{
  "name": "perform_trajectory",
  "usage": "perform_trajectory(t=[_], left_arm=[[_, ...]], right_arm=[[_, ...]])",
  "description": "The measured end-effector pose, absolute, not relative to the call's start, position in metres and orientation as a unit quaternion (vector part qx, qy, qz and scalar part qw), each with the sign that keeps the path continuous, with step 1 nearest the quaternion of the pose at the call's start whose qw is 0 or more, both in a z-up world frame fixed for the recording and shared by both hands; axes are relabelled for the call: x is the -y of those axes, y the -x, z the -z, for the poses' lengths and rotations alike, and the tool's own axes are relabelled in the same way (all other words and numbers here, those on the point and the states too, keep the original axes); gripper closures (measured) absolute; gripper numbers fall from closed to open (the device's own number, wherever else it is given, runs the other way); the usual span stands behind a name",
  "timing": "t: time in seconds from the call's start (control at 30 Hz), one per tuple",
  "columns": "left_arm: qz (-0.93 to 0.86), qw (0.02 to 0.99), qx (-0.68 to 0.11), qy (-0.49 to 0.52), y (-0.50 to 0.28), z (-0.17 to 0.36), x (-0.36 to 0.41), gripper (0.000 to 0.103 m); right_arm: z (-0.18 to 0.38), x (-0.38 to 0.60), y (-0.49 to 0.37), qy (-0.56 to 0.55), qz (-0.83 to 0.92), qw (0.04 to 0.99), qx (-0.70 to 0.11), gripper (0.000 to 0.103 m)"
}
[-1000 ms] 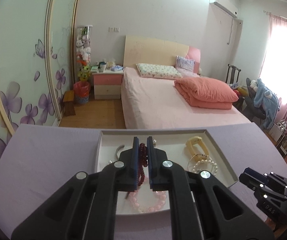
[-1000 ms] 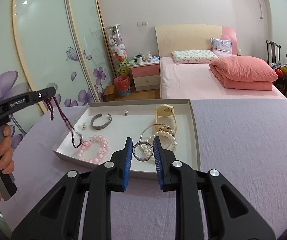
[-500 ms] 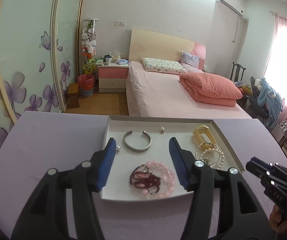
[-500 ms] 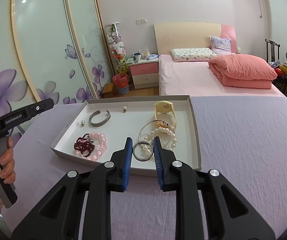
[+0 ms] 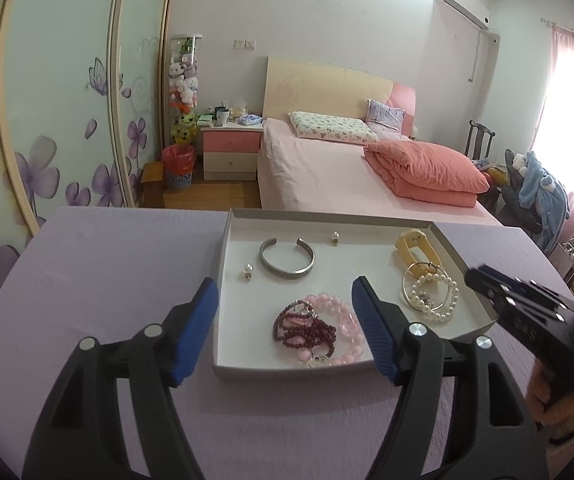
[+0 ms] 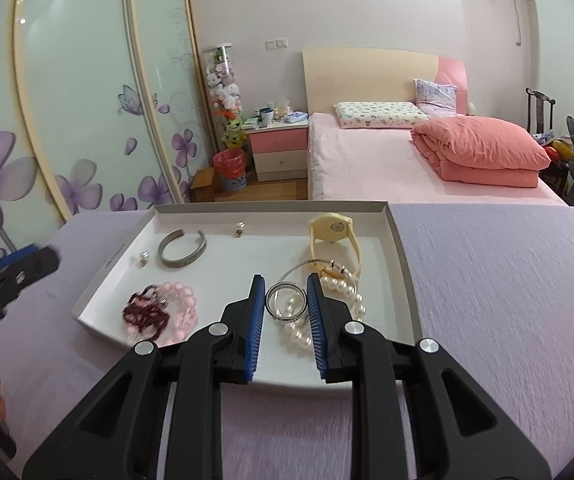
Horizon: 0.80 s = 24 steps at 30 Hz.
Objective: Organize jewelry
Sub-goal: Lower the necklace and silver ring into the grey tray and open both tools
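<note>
Left wrist: left tool had just been opening, jaws wide, nothing between them; dark red bead strand lay on pink bead bracelet at tray near edge. Drop step looked done.

Right wrist: right tool gripped silver ring above pearl bracelet. Next likely: place ring on bare tray floor.

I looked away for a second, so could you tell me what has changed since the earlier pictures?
The left gripper let go of the dark red bead string; it now lies on the pink bracelet in the tray, and the jaws have just been opening. The right gripper stays clamped on the silver ring.
</note>
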<state>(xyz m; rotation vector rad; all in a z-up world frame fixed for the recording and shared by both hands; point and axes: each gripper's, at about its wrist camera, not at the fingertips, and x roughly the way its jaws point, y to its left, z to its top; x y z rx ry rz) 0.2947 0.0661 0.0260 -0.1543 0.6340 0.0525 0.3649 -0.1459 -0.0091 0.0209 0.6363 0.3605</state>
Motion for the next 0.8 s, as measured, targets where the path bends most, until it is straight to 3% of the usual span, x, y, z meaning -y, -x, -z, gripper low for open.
perform_trajectory(t=[0.5, 0.53, 0.67, 0.8], left_arm=[[-0.02, 0.944, -0.318, 0.081, -0.296, -0.016, -0.068, 0.031], [-0.02, 0.944, -0.319, 0.081, -0.296, -0.015, -0.068, 0.031], [-0.021, 0.943, -0.322, 0.081, -0.296, -0.013, -0.068, 0.027], [-0.023, 0.943, -0.322, 0.084, -0.295, -0.012, -0.069, 0.026]], right_arm=[[0.023, 0.142, -0.393, -0.017, -0.154, 0.932, -0.329, 0.079], [0.023, 0.143, -0.393, -0.018, -0.155, 0.931, -0.329, 0.077], [0.021, 0.145, -0.391, -0.019, -0.148, 0.935, -0.321, 0.051], [0.019, 0.15, -0.39, -0.023, -0.145, 0.937, -0.318, 0.05]])
